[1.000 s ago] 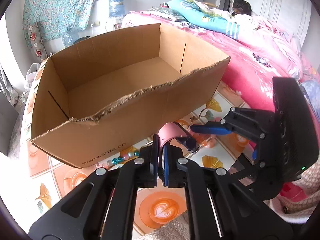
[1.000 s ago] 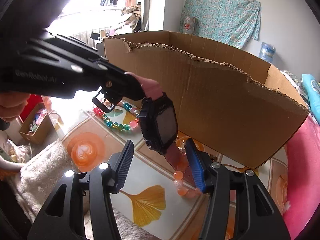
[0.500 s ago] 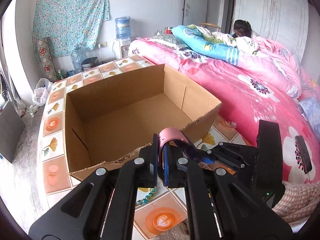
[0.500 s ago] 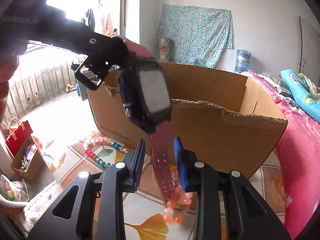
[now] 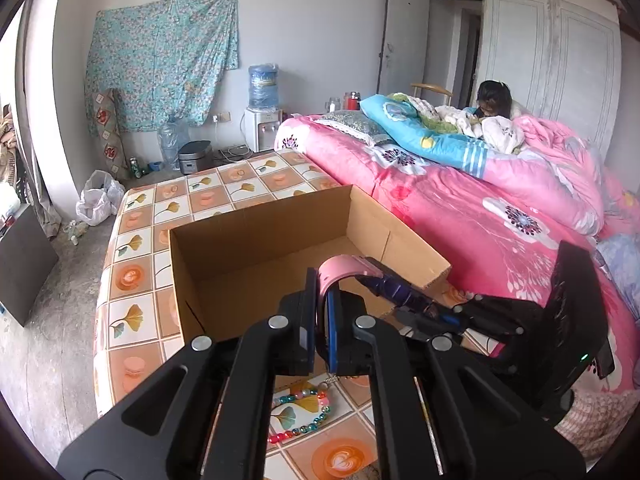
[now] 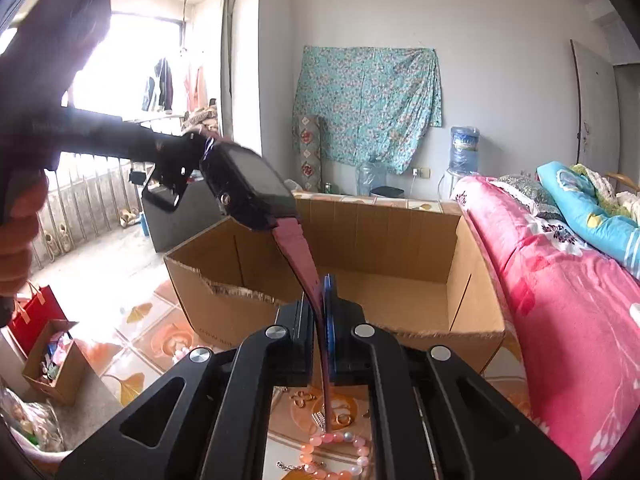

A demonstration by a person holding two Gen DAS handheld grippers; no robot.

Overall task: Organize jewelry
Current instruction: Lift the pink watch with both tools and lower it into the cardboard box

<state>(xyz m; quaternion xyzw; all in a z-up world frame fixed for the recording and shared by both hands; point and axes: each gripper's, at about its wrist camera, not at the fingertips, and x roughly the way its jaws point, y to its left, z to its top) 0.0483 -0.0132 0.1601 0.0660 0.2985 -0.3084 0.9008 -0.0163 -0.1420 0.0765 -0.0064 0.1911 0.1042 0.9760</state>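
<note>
A watch with a black square face (image 6: 250, 190) and pink straps hangs between both grippers, above the near wall of an open cardboard box (image 5: 256, 264). My left gripper (image 5: 320, 334) is shut on one pink strap (image 5: 340, 270). My right gripper (image 6: 320, 332) is shut on the other strap (image 6: 302, 258); it also shows at the right of the left wrist view (image 5: 448, 316). The box (image 6: 392, 240) looks empty inside. On the tiled tabletop below lie a multicoloured bead bracelet (image 5: 306, 420), a pink bead bracelet (image 6: 340, 456) and small gold pieces (image 6: 320, 412).
A bed with pink bedding (image 5: 500, 216) runs along the box's right side, with a person (image 5: 494, 102) sitting at its far end. A water dispenser (image 5: 262, 120) stands by the far wall. A small carton (image 6: 52, 360) and red bag (image 6: 34, 314) sit on the floor.
Both grippers rose with the watch, from beside the box's front wall to above its rim. The right gripper's jaws came together onto the lower pink strap. The watch face tilted flatter.
</note>
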